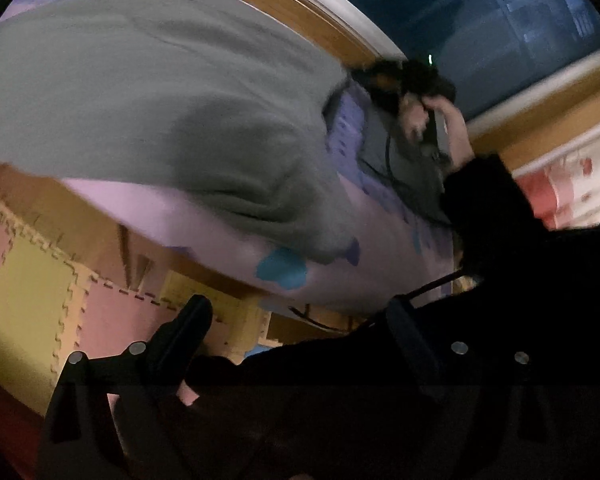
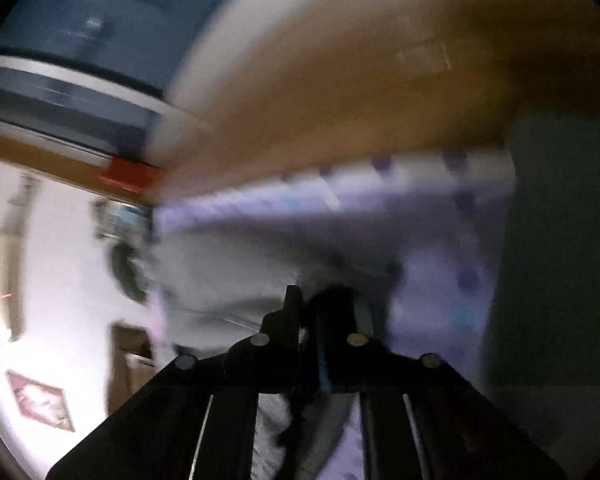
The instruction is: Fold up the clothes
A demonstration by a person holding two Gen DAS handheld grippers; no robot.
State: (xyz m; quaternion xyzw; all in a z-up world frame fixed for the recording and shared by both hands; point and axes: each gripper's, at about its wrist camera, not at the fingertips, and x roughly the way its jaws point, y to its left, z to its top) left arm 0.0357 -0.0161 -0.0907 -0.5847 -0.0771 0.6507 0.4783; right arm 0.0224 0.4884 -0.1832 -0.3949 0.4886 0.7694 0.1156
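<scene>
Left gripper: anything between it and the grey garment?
Nothing visible. The left gripper is open and held off the bed edge; only bare lilac sheet lies between its fingers and the grey garment spread on the bed.

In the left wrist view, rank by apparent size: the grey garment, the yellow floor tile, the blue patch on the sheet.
1. grey garment, largest by far.
2. yellow floor tile, though it sits nearer the camera.
3. blue patch, smallest.

Your garment (image 1: 148,120) was plain grey-green; the bedsheet (image 1: 228,248) lilac with blue and purple blotches; the floor mats (image 1: 32,296) pink and yellow; your sleeve (image 1: 488,200) black.
</scene>
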